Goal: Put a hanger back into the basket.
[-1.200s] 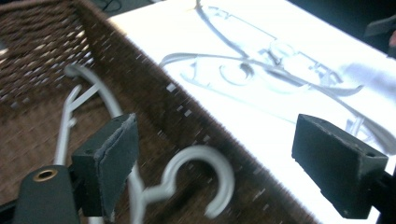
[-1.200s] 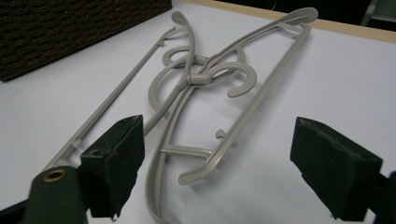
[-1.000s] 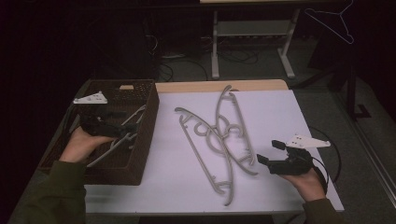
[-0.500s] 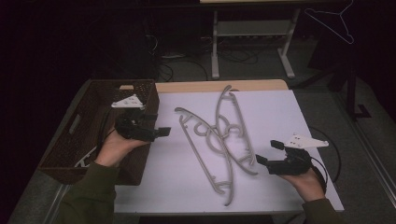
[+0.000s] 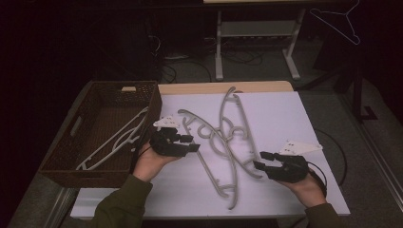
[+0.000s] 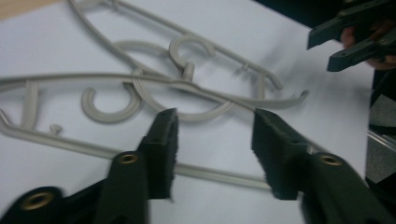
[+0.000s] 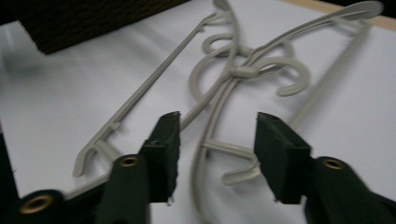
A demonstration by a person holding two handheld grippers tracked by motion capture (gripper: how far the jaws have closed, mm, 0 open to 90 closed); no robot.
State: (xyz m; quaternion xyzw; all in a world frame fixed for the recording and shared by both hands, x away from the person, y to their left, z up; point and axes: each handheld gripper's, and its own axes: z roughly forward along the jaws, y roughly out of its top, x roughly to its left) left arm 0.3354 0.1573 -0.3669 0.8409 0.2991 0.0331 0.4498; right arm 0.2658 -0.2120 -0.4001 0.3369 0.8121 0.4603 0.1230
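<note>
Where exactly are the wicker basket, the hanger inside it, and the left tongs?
wicker basket point(image 5: 95, 89): high view, far rim.
hanger in the basket point(image 5: 114, 141): high view, its arm.
left tongs point(image 5: 190, 143): high view, between the tips.

Table point(image 5: 266, 87) with white sheet point(image 5: 285, 118) on top. Wicker basket point(image 5: 85, 142) at 9 o'clock; tangled grey hangers point(image 5: 223, 137) lie at centre on the sheet.

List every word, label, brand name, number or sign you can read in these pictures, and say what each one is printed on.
None: no readable text shows in any of the three views.
Hangers: plain grey plastic, no marking seen.
Basket: a small pale tag sits on its far rim, too small to tell whether it carries print.
Left gripper and right gripper: plain black, with unmarked pale plates on top.
White table cover: blank.
</note>
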